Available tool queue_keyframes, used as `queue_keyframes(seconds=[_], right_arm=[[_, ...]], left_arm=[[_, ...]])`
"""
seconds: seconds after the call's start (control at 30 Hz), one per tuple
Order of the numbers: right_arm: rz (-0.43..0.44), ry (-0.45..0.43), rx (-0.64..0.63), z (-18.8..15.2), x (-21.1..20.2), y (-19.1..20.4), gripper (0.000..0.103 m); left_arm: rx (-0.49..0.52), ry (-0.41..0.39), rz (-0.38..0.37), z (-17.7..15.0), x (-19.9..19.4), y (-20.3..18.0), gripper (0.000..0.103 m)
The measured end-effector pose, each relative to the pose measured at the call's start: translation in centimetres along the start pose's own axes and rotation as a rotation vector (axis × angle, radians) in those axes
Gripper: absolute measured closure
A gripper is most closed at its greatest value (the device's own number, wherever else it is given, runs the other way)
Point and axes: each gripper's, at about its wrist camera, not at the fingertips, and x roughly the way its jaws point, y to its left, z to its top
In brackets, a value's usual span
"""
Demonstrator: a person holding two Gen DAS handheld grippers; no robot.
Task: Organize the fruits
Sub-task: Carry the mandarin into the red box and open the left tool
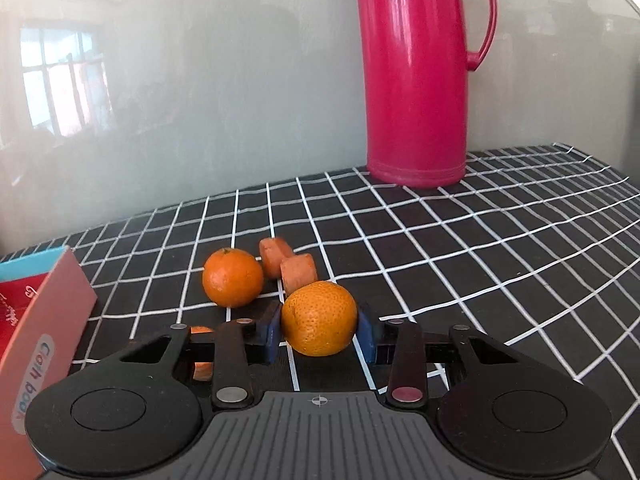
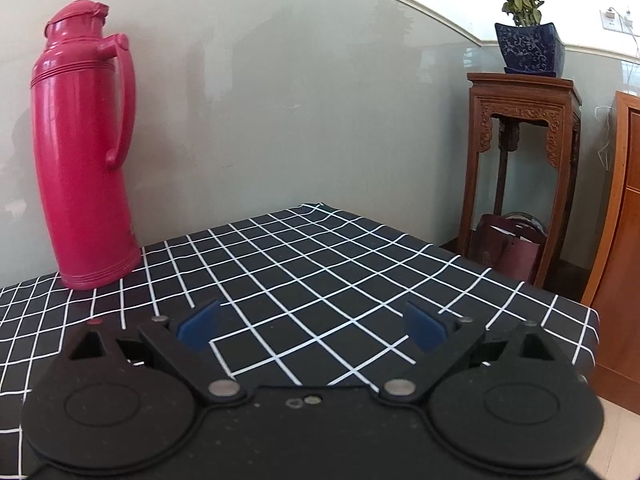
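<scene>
In the left wrist view my left gripper [image 1: 319, 330] is shut on an orange mandarin [image 1: 319, 318], its blue pads pressing both sides. A second mandarin [image 1: 232, 278] lies on the checked cloth just beyond to the left. Two carrot pieces [image 1: 286, 266] lie behind them. Another orange piece [image 1: 202, 360] shows partly behind the left finger linkage. In the right wrist view my right gripper [image 2: 312, 326] is open and empty above the cloth, with no fruit in sight.
A tall pink thermos [image 1: 416, 76] stands at the back of the table, also in the right wrist view [image 2: 84, 152]. A red and blue box [image 1: 36, 320] stands at the left. The table edge [image 2: 560, 300], a wooden stand [image 2: 520, 176] and a potted plant [image 2: 528, 40] are at the right.
</scene>
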Motion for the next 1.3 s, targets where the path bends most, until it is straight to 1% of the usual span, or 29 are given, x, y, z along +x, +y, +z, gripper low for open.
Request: queue_keyframes(seconds=[0.27,0.47,0.7,1.07,1.3], right_arm=[[0.04,-0.007,-0.016,0.5,-1.3,1.3,0.005],[0.049,-0.003,-0.018,0.7,-1.8,1.9,0.005],[0.082,-0.007,-0.037,0.7,-2.6,3.6,0.005],[0.154,-0.012,-0.065,0.8,-4.4,7.4,0.005],[0.205,-0.013,-0.085,0.7,-5.5,10.2,0.005]], left_arm=[[-0.009,-0.035,-0.005,0.3,-3.0,1.2,0.064],[-0.03,-0.071,0.012,0.8,-5.0,2.8,0.064],[-0.059,-0.102,0.043,1.0,-7.4,5.7,0.064],[-0.126,-0.132,0.142,0.6,-9.7,11.4,0.064],[-0.146,-0.121,0.211,-0.7,-10.6,15.4,0.064]])
